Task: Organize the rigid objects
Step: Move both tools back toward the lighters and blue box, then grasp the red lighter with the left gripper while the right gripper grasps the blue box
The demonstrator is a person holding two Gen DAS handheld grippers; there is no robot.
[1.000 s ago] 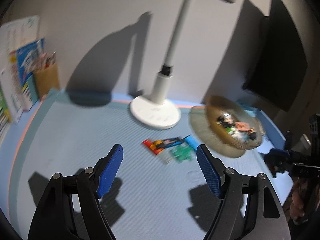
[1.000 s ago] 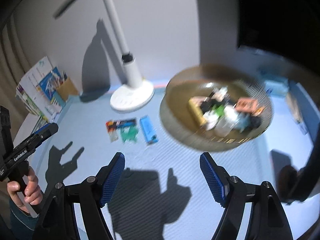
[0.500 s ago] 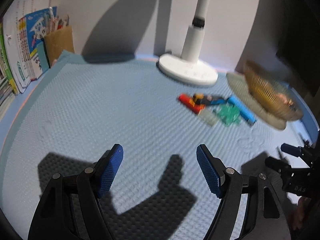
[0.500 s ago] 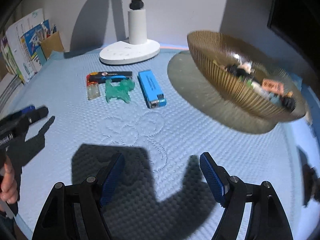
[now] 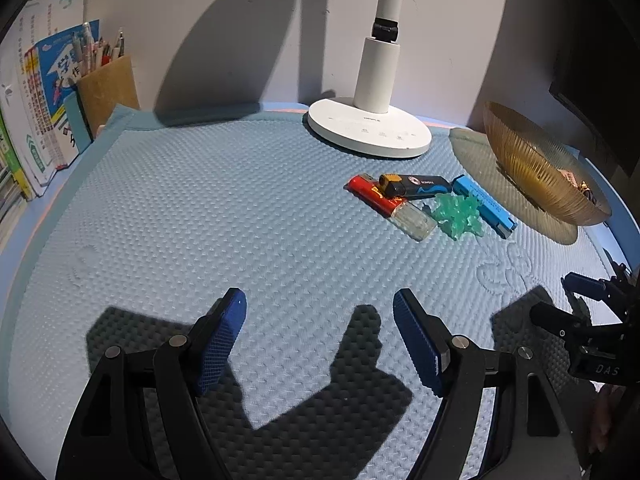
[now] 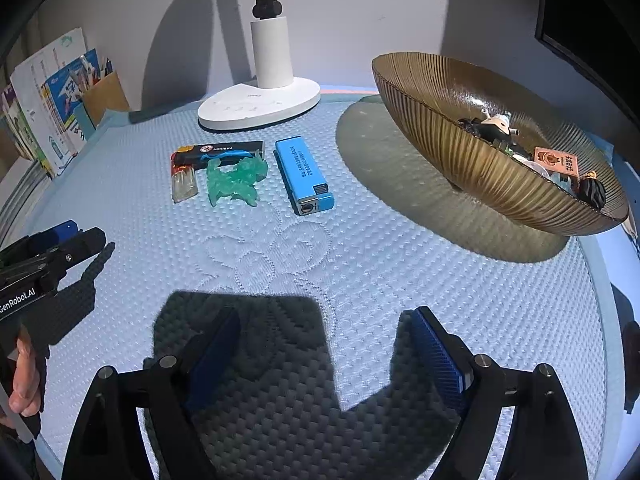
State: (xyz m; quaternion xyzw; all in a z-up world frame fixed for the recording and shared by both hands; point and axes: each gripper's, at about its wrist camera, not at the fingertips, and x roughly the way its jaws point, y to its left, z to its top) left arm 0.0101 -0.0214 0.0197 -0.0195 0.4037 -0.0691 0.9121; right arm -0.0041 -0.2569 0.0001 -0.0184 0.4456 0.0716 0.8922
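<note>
**A:** Starting with the left gripper (image 5: 318, 300). Sits much lower than a second ago, close over the mat (image 5: 200, 220) and tipped downward. Jaws spread wide, no wider than before, with nothing between the pads.

**B:** And ahead of it?

**A:** Ahead and off to its right, a tight cluster. First the red lighter (image 5: 376, 196), touching the black lighter (image 5: 416, 186) lying behind it. Then the green plastic piece (image 5: 460, 216), and just beside that the blue lighter (image 5: 484, 206). Further right again, the ribbed bowl (image 5: 532, 168), well apart from this tool and already holding small things.

**B:** Moving on to the right gripper (image 6: 326, 316)?

**A:** Also brought down near the mat. Has just been opening its jaws wider, again with nothing between the pads. Seen from this tool, the cluster is ahead and slightly left, with the blue lighter nearest. Bowl ahead and to the right, closer than to the other tool.

**B:** Meaning what for the task?

**A:** Probably the set-up for a pick: low, open and aimed at the pieces. Nothing grasped yet, and four pieces still loose on the mat. Looks like a job for the right side, most likely starting with the blue lighter. Cannot tell whether the bowl is where they go or where they came from.
</note>
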